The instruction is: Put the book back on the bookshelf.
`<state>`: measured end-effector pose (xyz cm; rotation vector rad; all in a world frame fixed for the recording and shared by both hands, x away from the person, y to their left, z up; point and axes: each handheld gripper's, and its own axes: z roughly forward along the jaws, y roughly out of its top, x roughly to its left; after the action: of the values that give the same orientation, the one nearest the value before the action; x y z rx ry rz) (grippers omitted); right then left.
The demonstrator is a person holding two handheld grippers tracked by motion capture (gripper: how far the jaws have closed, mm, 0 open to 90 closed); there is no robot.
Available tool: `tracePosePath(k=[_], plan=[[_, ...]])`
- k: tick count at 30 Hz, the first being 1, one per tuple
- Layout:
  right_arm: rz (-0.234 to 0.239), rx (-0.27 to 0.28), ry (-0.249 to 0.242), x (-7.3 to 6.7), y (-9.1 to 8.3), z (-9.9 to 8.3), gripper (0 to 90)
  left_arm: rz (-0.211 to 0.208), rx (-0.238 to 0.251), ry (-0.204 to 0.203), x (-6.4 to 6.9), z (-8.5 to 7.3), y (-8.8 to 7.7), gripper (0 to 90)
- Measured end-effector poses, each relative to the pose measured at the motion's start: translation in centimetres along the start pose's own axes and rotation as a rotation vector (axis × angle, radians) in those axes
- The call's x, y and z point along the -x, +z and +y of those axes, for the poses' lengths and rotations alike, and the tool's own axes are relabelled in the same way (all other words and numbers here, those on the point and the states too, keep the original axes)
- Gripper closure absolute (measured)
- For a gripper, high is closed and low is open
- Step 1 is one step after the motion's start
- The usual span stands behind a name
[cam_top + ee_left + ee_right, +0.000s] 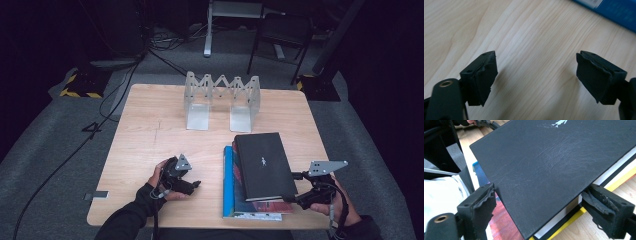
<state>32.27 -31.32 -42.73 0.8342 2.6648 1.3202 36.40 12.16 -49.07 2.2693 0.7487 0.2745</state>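
A black hardcover book (264,165) with a small silver emblem lies on top of a stack at the table's near right. Under it are a red book (265,205) and a blue book (228,185). My right gripper (293,187) stands at the black book's near right corner. In the right gripper view the black book (549,170) has its corner between the wide jaws of the right gripper (539,205), and the pads do not press on it. My left gripper (196,184) rests on bare wood left of the stack. The left gripper (536,75) is open with nothing between its jaws, and the blue book (614,10) edges in at top right.
A clear folding book rack (222,97) stands upright at the back middle of the wooden table (150,140). On the dark floor beyond are a chair (282,30) and cables (125,85). A white sleeve (441,192) shows left of the right jaws.
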Motion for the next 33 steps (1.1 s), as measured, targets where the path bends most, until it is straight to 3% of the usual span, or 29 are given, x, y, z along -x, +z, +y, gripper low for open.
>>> tracePosePath(k=[5,8,9,11,15,16,19,21,25,30,33], plan=[[-0.008,0.012,-0.009,-0.3,0.7,0.2,12.2,0.002,0.046,0.022,0.3,2.4,0.8,20.1],[-0.026,-0.003,-0.033,-0.7,1.2,0.5,12.1,0.016,0.063,0.075,0.4,4.0,1.6,20.9],[-0.026,-0.003,-0.033,-0.7,1.2,0.5,12.1,0.016,0.063,0.075,0.4,4.0,1.6,22.1],[-0.025,-0.011,-0.041,-0.8,1.4,0.7,12.7,-0.006,0.079,0.085,0.2,4.8,2.1,22.2],[-0.008,0.006,-0.05,-0.6,0.5,0.7,22.0,-0.008,0.079,0.085,0.0,5.9,3.0,22.9],[-0.009,0.048,-0.022,0.0,-0.6,0.7,23.0,-0.01,0.092,0.081,0.0,6.4,3.4,23.5],[-0.024,0.075,0.015,0.4,-1.1,0.8,23.4,-0.011,0.101,0.087,-0.1,6.8,3.8,23.9],[-0.047,0.047,0.007,0.8,-0.6,1.1,18.5,-0.001,0.112,0.081,0.0,7.1,4.2,24.7],[0.001,0.056,0.055,1.9,0.7,1.6,13.9,-0.007,0.117,0.052,-0.3,7.9,5.0,24.4],[0.059,0.036,0.065,3.1,2.1,2.4,5.7,-0.015,0.124,0.038,-0.6,8.6,5.8,25.1],[0.063,0.022,0.059,3.4,2.7,2.9,2.4,-0.011,0.126,0.037,-0.7,9.0,6.3,25.2]])
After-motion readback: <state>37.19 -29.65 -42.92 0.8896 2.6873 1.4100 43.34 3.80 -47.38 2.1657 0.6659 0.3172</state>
